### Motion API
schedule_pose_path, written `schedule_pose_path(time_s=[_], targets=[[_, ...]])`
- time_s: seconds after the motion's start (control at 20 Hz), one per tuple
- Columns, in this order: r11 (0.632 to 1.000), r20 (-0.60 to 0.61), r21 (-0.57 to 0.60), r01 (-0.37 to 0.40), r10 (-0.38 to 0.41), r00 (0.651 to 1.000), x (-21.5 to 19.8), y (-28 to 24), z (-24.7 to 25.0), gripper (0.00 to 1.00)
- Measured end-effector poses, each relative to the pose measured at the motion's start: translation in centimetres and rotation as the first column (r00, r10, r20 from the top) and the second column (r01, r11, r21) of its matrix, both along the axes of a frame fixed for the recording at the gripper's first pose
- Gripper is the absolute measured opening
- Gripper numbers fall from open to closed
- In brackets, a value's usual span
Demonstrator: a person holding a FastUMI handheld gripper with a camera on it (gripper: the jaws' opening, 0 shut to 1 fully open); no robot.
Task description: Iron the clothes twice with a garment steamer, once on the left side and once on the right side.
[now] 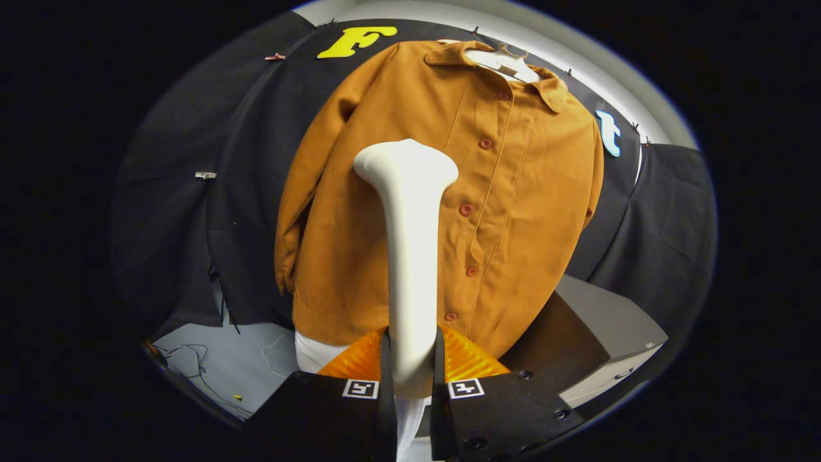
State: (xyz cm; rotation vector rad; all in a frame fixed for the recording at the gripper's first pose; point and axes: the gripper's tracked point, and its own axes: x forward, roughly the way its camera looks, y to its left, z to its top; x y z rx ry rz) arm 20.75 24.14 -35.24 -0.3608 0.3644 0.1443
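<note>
A brown button-up jacket [513, 192] hangs on a white hanger [503, 62] against the booth's black wall, its front facing me. My gripper [412, 359] is shut on the handle of a white garment steamer [410, 244], both fingers pressing its sides. The steamer stands upright between the fingers, and its wide head [405, 163] reaches up in front of the jacket's left half, just left of the row of buttons [466, 209]. Whether the head touches the cloth cannot be told. A white garment edge [314, 353] shows below the jacket's hem.
A grey box or table [609, 333] stands low to the right of the jacket. Thin cables [192, 359] lie on the pale floor at the lower left. Black cloth [192, 212] hangs around the jacket on both sides.
</note>
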Motion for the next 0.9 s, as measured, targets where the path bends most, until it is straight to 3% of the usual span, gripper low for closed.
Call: schedule_pose_path(time_s=[0.35,0.9], targets=[[0.999,-0.103,0.033,0.035,-0.031,0.994,-2.6,-1.6,-2.7,0.25],[0.991,-0.089,0.084,0.101,-0.094,0.992,-7.1,-4.5,0.2,0.24]])
